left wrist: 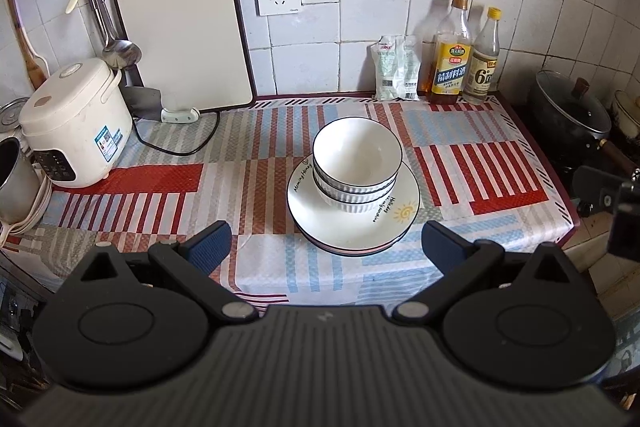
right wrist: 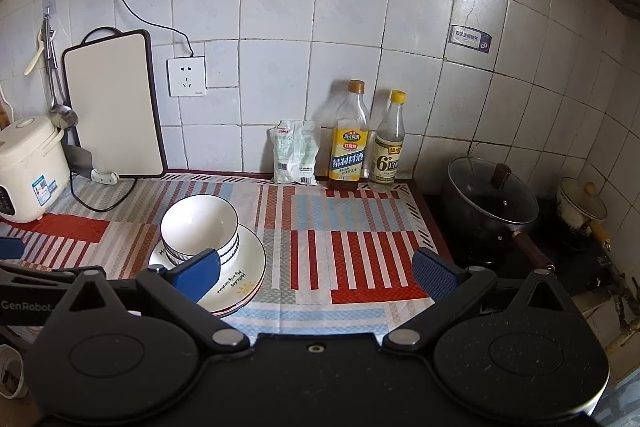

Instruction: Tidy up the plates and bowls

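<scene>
Three white ribbed bowls [left wrist: 357,163] with dark rims sit nested on a stack of white plates [left wrist: 384,231] in the middle of the striped counter. The top plate carries lettering and a small sun drawing. My left gripper [left wrist: 326,241] is open and empty, pulled back in front of the stack near the counter's front edge. The right wrist view shows the same bowls [right wrist: 200,227] and plates [right wrist: 248,259] at lower left. My right gripper [right wrist: 316,273] is open and empty over the counter to the right of the stack, its left finger overlapping the plate in the image.
A rice cooker [left wrist: 76,127], its cord and a leaning cutting board [left wrist: 184,31] stand at the back left. Two bottles [left wrist: 466,55] and a packet [left wrist: 396,69] line the back wall. A lidded black pot [right wrist: 492,211] and a small enamel pot [right wrist: 582,209] sit on the stove right of the counter.
</scene>
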Demonstrator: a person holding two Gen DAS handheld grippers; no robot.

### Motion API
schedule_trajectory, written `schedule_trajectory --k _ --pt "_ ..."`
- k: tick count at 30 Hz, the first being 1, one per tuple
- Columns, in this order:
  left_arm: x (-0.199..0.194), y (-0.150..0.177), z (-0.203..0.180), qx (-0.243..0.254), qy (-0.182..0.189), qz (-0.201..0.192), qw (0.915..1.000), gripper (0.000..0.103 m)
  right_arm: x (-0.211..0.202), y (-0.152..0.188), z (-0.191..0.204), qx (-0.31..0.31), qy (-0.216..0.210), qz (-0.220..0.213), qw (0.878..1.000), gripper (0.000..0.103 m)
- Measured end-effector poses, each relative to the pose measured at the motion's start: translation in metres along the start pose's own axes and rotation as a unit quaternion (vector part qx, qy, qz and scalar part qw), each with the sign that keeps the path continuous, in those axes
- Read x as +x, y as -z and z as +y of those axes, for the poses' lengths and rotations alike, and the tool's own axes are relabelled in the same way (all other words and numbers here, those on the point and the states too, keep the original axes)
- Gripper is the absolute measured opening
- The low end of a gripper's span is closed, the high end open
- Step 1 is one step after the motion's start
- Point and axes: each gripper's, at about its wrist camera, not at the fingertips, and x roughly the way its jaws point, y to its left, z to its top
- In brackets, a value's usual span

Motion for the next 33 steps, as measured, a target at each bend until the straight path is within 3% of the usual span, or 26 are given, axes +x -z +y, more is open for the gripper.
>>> schedule_trajectory --k 4,9,14,33 --pt "-0.0001 -0.0003 0.0006 -0.001 0.003 0.002 1.0 0.103 0.0009 -0.0005 0.0006 -0.004 0.004 -0.003 1.0 0.103" --pt "-0.0021 -0.0016 -0.0073 0.036 -0.016 -0.012 0.9992 0.103 0.0025 -0.0008 0.0018 -0.004 0.005 -0.002 1.0 0.103" --pt "-0.0008 -0.004 -0.0054 0.017 0.005 0.0 0.9999 0.103 0.0031 -0.0016 -0.0009 -0.001 0.008 -0.001 1.0 0.103" --pt "-0.0011 -0.0036 -0.001 0.0 0.005 0.011 0.9999 0.103 0.0028 -0.0023 -0.0048 -0.002 0.007 0.002 1.0 0.103"
